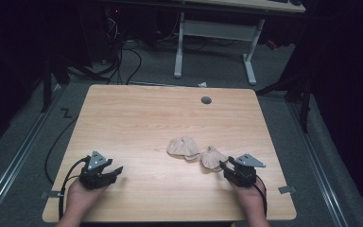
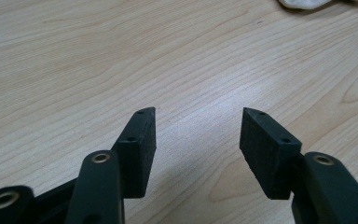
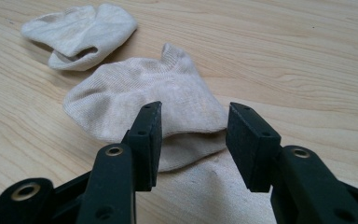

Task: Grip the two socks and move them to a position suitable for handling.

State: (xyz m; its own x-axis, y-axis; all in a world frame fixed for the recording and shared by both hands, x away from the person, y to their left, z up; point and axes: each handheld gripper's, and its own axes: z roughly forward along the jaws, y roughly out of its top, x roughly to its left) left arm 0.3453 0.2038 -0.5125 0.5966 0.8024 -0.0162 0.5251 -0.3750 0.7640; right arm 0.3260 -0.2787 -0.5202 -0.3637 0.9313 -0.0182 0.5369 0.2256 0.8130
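Broad wooden table (image 1: 137, 118), mostly bare, with wide open room across the far half and the whole left side; a small grey disc (image 1: 206, 100) near the far edge, well apart from everything else. Two beige ankle socks lying right of centre on the near half, touching or nearly so: the far sock (image 1: 183, 146) crumpled with its opening gaping, the near sock (image 1: 212, 157) spread flatter, its edge toward the near right. Right gripper (image 3: 193, 140) brought low to that near sock, jaws parted with the sock's near edge lying between them, nothing pinched yet; probably lined up for a grab. Left gripper (image 2: 198, 135) parked over bare wood at the near left, jaws spread wide and empty, well apart from the socks, seemingly kept clear and ready. Near table edge close behind both hands, so little room to pull back.
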